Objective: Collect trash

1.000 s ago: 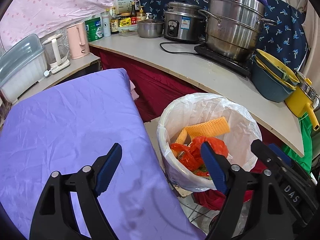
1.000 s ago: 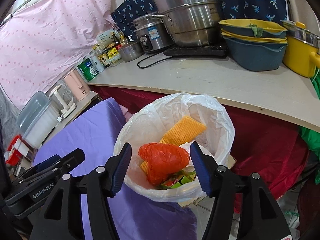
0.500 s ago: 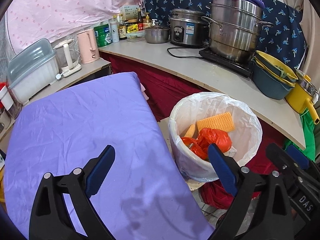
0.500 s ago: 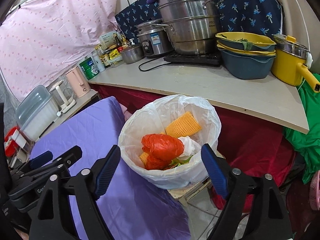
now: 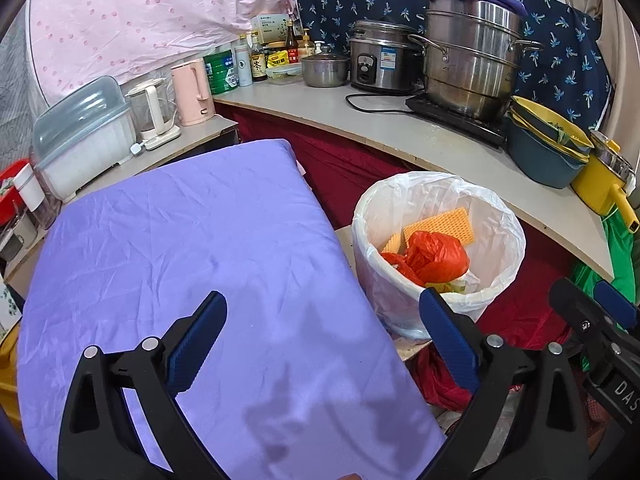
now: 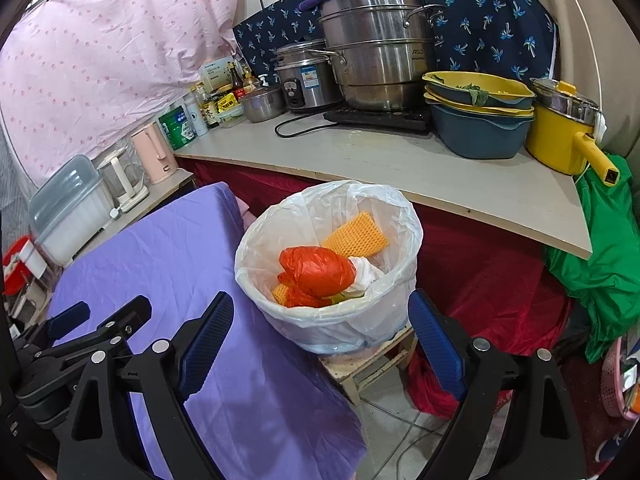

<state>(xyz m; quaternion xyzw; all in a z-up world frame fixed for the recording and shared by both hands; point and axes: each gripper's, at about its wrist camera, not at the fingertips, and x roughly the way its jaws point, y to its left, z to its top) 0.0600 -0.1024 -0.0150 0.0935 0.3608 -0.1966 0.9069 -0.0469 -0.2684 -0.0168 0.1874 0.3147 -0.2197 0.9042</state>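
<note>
A bin lined with a white bag point(image 5: 384, 300) point(image 6: 340, 324) stands on a low stool beside the purple-covered table point(image 5: 180, 240) point(image 6: 160, 248). In it lie a crumpled orange plastic bag point(image 5: 436, 256) point(image 6: 316, 270), a yellow waffle-textured piece point(image 5: 444, 226) point(image 6: 356, 236) and white tissue point(image 6: 364, 274). My left gripper point(image 5: 322, 300) hangs over the table's edge, left of the bin. Its jaws are opening with nothing between them. My right gripper point(image 6: 320, 300) is pulled back in front of the bin, its jaws also opening and empty.
A curved counter point(image 6: 400, 168) behind the bin carries a steel steamer point(image 6: 376, 48), a rice cooker point(image 6: 304, 80), stacked basins point(image 6: 480, 128) and a yellow pot point(image 6: 560, 136). Kettles point(image 5: 188, 92) and a lidded box point(image 5: 84, 140) stand far left. A green bag point(image 6: 600, 240) hangs at right.
Both grippers have drawn back from the bin and their jaws have widened. The orange bag, earlier between the right gripper's fingers, now lies in the bin.
</note>
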